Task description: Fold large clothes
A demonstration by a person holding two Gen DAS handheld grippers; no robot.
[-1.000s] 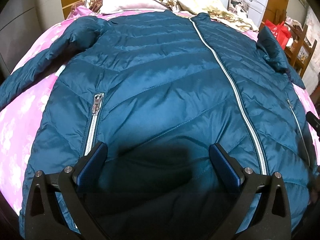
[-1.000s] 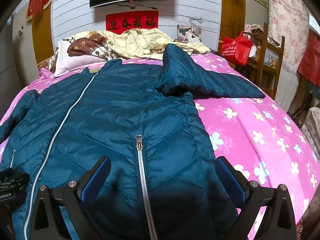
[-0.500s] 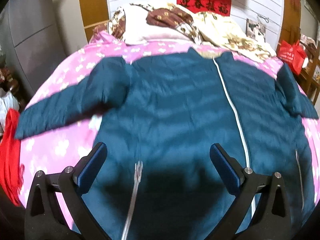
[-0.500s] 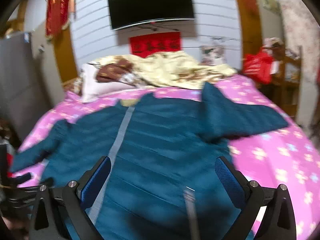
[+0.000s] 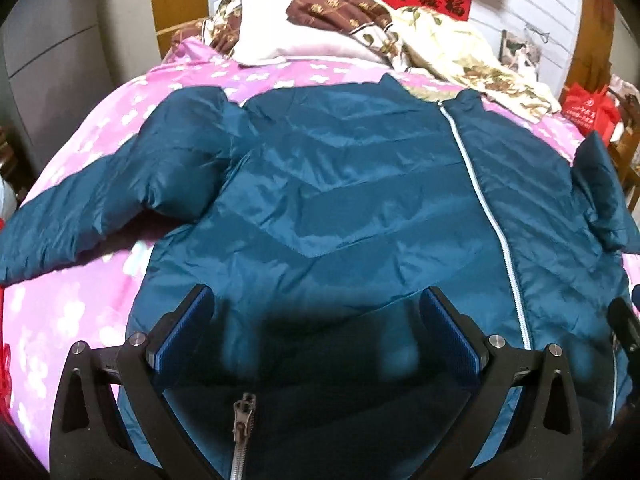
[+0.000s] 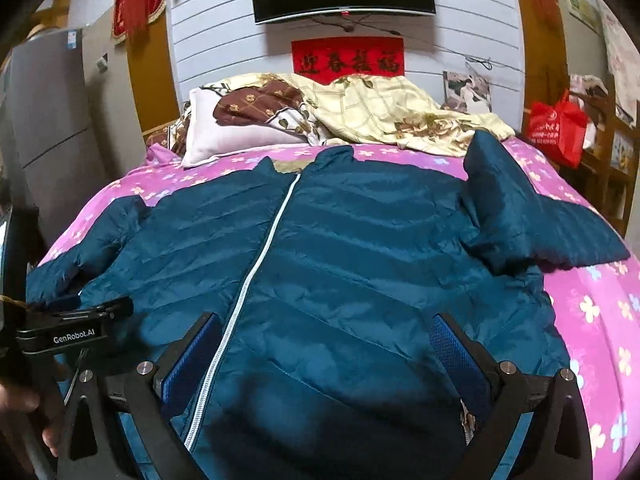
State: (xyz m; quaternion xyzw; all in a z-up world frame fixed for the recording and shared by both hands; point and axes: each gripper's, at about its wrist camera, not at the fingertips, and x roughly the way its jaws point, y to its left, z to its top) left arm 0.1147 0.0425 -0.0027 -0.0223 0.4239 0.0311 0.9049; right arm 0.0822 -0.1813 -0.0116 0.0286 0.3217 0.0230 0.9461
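A teal quilted jacket (image 5: 360, 208) lies front up and zipped on a pink flowered bedspread (image 6: 592, 320), collar toward the pillow (image 6: 240, 136) and hem toward the viewer. The body is spread flat, its white zip (image 6: 264, 248) running from collar to hem, and no fold is visible in it in either view. The jacket's sleeve on the left of the views (image 5: 96, 216) lies stretched outward over the bedspread; the sleeve on the right (image 6: 520, 208) angles away from the body and rests partly raised, its end on the bedspread. Neither sleeve is brought across the chest. The left gripper (image 5: 320, 332) hovers above the lower front of the jacket, its blue pads wide apart and nothing between them; a pocket zip pull (image 5: 242, 420) lies below it. The right gripper (image 6: 332, 360) is likewise spread wide and empty, poised over the lower front with the main zip passing just inside its left-hand pad. In the right wrist view the left gripper's body appears at the left edge, held by a hand (image 6: 24, 408). Judged from this layout, the task stands at its start: the garment is laid out and smoothed, ready for folding, but the sleeves remain to be turned in, the sides to be brought to the middle, and the length to be doubled over. Whether either gripper touches the fabric cannot be told.
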